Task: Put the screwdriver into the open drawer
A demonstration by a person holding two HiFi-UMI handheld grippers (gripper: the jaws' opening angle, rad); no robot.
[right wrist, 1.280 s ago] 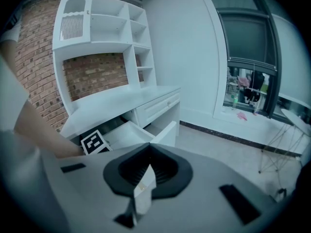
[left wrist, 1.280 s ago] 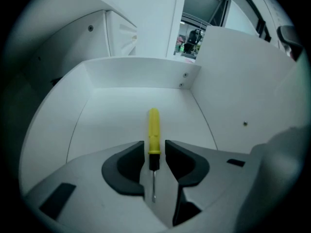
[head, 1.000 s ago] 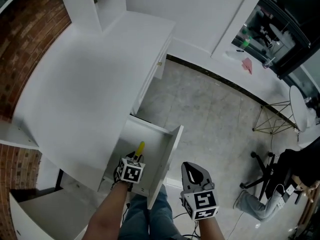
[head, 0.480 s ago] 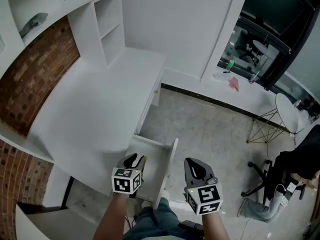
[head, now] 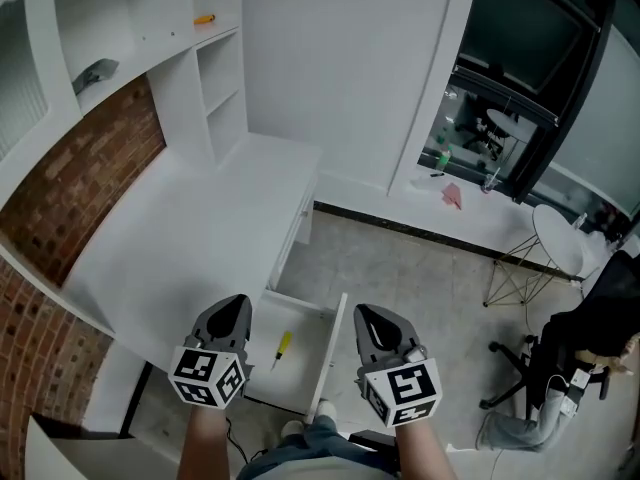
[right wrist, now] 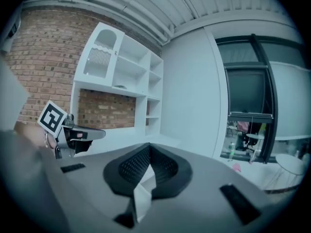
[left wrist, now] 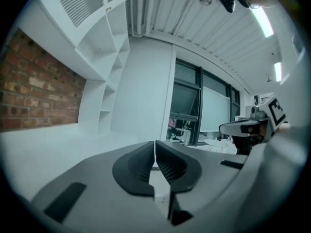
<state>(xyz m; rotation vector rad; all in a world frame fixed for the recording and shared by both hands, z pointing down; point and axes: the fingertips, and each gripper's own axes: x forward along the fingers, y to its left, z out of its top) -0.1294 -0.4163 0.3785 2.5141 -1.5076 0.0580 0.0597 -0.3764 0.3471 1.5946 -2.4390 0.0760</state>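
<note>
Closest in, each marker cube (head: 210, 376) just shows a black-and-white square pattern, that's the only print I can make out, nothing you'd read as words. Left gripper (head: 238, 302): its fingers have just been closing and now they're pressed tip to tip with nothing between them, dead clear in its own view (left wrist: 155, 143). Right gripper (head: 363, 312) is the same, fingers together and empty (right wrist: 148, 147). Each gripper also shows up off to the side in the other one's view. The screwdriver (head: 283, 348), yellow handle, is lying in the open drawer (head: 336, 336), down in the gap between the two sets of fingers and a touch closer to the left ones. Its shaft is thin and dark, so I can't really tell where the tip ends. The near end of the drawer is cut off behind the person's arms and lap, and I can't see anything else in the part that shows. Beyond the left fingers is the white worktop (head: 190, 233) against a brick wall (head: 70, 183). Further past them the shelves (head: 215, 78) hold a little orange thing (head: 204, 18) and a grey thing (head: 95, 71), both too small to ID. Far beyond the right fingers there's grey floor (head: 420, 268), a wire-legged table (head: 555, 243) and a chair (head: 530, 363) with someone half cut off at the edge.
</note>
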